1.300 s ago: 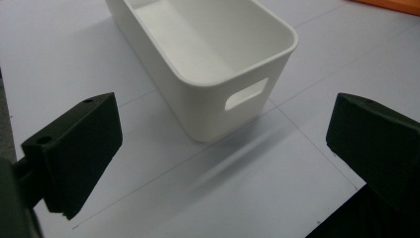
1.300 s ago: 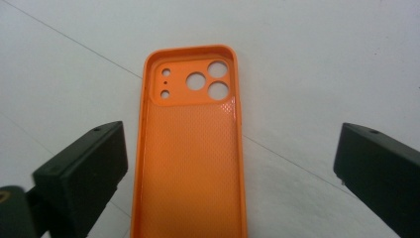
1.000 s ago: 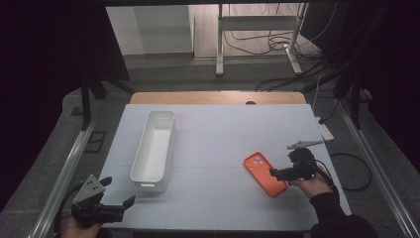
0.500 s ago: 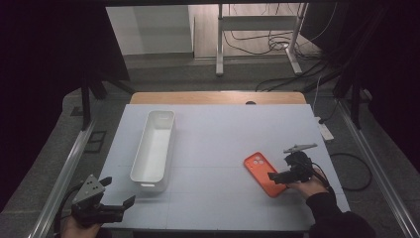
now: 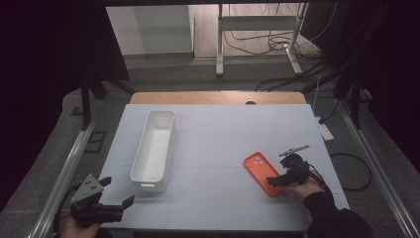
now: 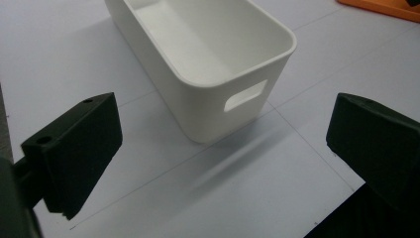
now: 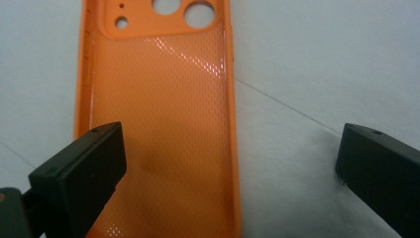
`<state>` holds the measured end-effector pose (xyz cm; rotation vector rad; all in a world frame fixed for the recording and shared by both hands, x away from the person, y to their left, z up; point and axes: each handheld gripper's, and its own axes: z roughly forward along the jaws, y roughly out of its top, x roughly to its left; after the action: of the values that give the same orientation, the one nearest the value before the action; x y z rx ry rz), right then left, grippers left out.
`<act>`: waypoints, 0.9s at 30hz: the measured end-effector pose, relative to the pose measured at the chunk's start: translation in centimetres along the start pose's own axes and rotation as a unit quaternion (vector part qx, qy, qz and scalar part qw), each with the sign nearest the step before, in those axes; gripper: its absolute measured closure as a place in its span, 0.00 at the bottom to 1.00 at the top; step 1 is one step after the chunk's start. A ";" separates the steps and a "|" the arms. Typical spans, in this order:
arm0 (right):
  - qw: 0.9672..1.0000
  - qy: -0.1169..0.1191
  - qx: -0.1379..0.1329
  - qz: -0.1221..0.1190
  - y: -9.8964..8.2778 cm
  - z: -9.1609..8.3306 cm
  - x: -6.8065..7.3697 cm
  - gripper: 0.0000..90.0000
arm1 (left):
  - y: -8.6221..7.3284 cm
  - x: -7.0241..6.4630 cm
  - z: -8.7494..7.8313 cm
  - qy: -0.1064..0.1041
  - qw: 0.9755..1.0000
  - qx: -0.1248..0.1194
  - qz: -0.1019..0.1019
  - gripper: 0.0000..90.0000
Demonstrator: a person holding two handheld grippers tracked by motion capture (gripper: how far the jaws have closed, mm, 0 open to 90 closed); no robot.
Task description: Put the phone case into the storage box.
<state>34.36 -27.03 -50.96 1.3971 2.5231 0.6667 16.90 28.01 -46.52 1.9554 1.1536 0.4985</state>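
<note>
Pale grey-blue rectangular table top with a person's two hands coming in from the near edge. Long white plastic bin with rounded corners and a cut-out handle slot stands upright on the left half of the table, long side running away from the person, inside looks bare. Orange soft plastic phone case with camera holes lies flat on the right half, inner side up, camera cut-outs at its far end, well apart from the bin. Right gripper sits low at the near end of the case, jaws spread wide and released; in the right gripper view one black jaw overlaps the case's left edge and the other stands off over bare table to its right, nothing pinched between them. Whether the jaw touches the case: cannot tell. Left gripper is at the near left corner of the table, jaws also wide apart and holding nothing; the left gripper view looks between them at the bin's near end wall with the handle slot, near but not touching.
</note>
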 end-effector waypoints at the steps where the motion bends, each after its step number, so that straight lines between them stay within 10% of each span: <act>1: 1.000 -0.001 0.002 -0.001 0.0 0.1 0.0 0.00 | 0.0 0.0 0.0 0.000 1.000 0.000 0.000 0.02; 6: 0.999 -0.018 0.011 -0.027 0.0 -0.2 0.0 0.09 | 0.0 0.1 0.0 -0.001 1.000 -0.001 -0.002 0.02; 13: 0.999 -0.001 0.009 -0.036 0.2 -0.9 0.0 0.50 | 0.0 0.0 0.0 -0.001 1.000 0.000 -0.001 0.02; 27: 0.999 0.034 0.015 -0.017 0.7 -1.1 -1.0 0.97 | 0.0 0.1 0.0 -0.002 1.000 0.002 -0.003 0.02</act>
<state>35.07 -27.88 -49.71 1.3612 2.6135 0.6851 16.97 28.04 -46.54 1.9556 1.1572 0.4888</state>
